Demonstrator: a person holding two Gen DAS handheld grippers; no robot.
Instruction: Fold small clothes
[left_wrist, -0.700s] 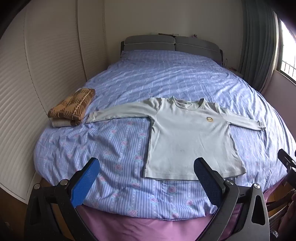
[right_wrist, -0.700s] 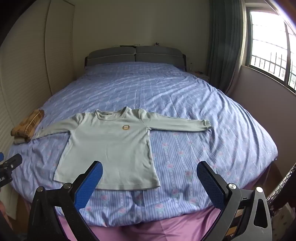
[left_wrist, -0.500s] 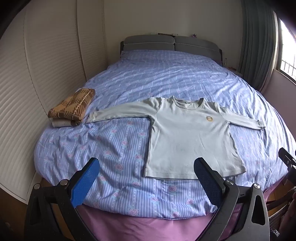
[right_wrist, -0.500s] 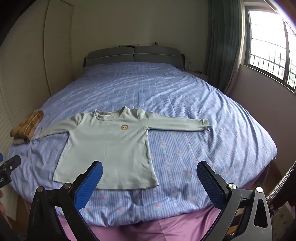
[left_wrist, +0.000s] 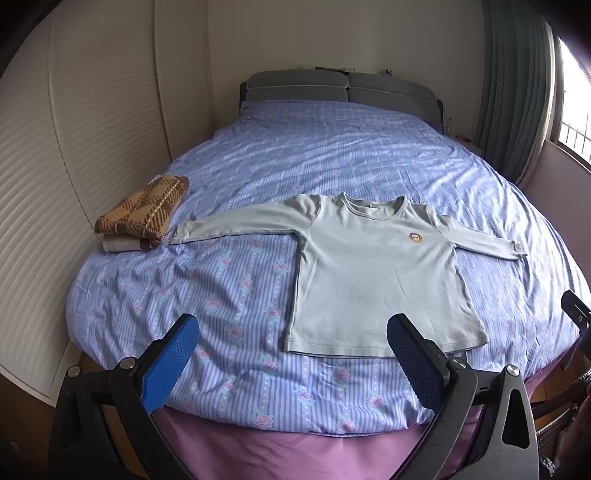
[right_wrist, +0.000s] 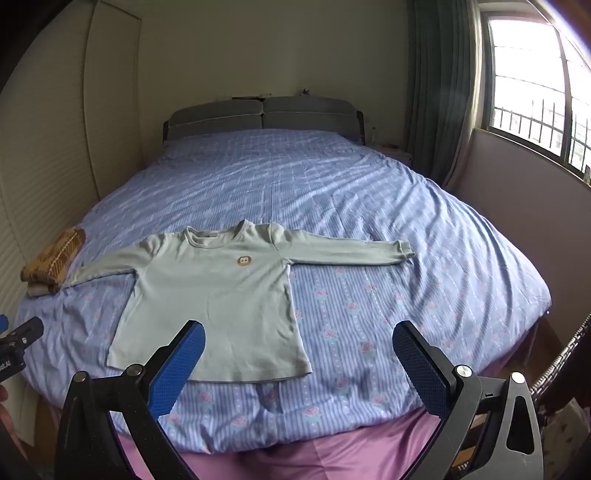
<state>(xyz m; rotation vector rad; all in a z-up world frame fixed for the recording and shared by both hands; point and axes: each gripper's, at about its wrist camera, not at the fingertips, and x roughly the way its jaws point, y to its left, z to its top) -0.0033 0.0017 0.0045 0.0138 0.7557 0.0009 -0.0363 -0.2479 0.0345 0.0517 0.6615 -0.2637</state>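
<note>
The pale green long-sleeved shirt (left_wrist: 373, 273) lies flat, face up, on the blue striped bed (left_wrist: 229, 295), collar toward the headboard (right_wrist: 262, 114) at 12 o'clock, hem toward the foot edge at 6 o'clock, both sleeves spread straight out. The left gripper (left_wrist: 291, 354) and the right gripper (right_wrist: 295, 358) hover off the foot of the bed, jaws spread wide and holding nothing.

No fold is made yet; the step in hand looks like the approach to a first grasp. A clean start would be to pinch one sleeve cuff (right_wrist: 404, 251) at 3 o'clock, taking only the top fabric and not the bedsheet below, then carry it across the chest so the sleeve lies flat.

The hem sits near the bed's foot edge, so a tug toward 6 o'clock could drag it over. At 9 o'clock a folded brown plaid garment (left_wrist: 142, 214) lies just beside the other cuff (left_wrist: 181, 234); open bedding stretches toward 12 and 3 o'clock.
</note>
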